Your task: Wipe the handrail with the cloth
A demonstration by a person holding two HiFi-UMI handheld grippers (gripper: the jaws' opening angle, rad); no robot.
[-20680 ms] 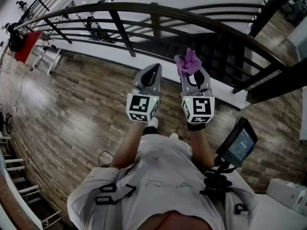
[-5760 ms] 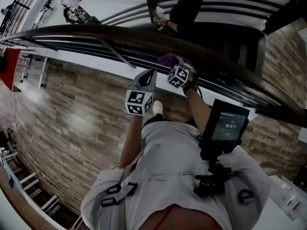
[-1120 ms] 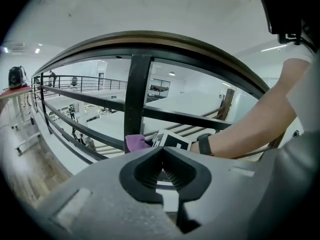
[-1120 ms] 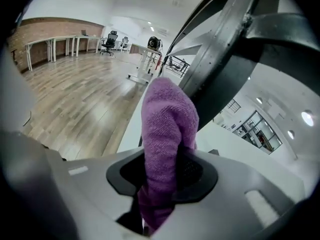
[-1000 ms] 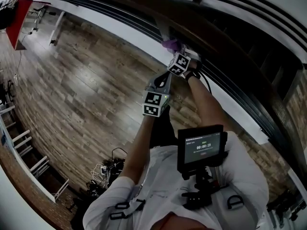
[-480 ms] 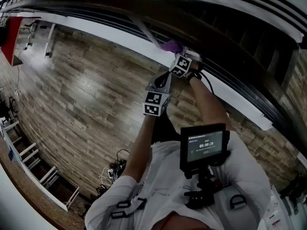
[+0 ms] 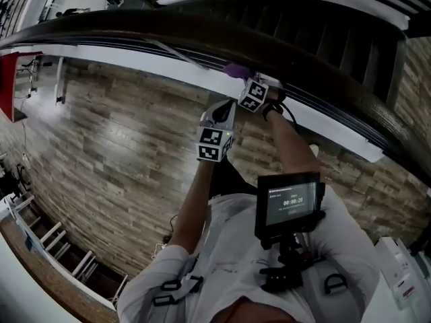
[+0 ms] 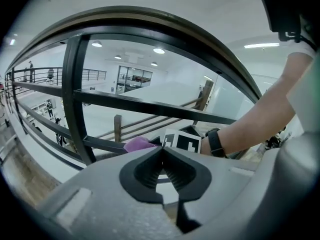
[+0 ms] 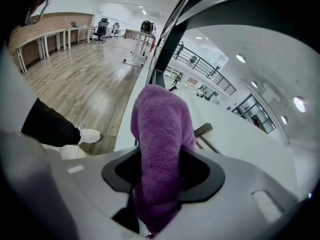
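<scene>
The dark wooden handrail (image 7: 135,29) curves across the top of the head view. My right gripper (image 7: 240,78) reaches up to its near edge with the purple cloth (image 7: 234,70) at the rail. In the right gripper view the cloth (image 9: 160,129) stands up between the jaws and fills the gap; those jaws are opening while the gripper (image 9: 159,176) still holds it. My left gripper (image 7: 222,108) hangs just below and left of the right one, shut and empty. From the left gripper (image 8: 162,151) I see the cloth (image 8: 136,144) under the handrail (image 8: 200,49).
Black metal balusters (image 8: 75,94) and lower rails run beneath the handrail. A white ledge (image 7: 323,123) borders the wood plank floor (image 7: 101,153). A small monitor (image 7: 289,199) sits on the person's chest rig. A stairwell drops away beyond the rail.
Both grippers have slid together along the handrail, the cloth staying against the rail. The left gripper kept its place just below the right one.
</scene>
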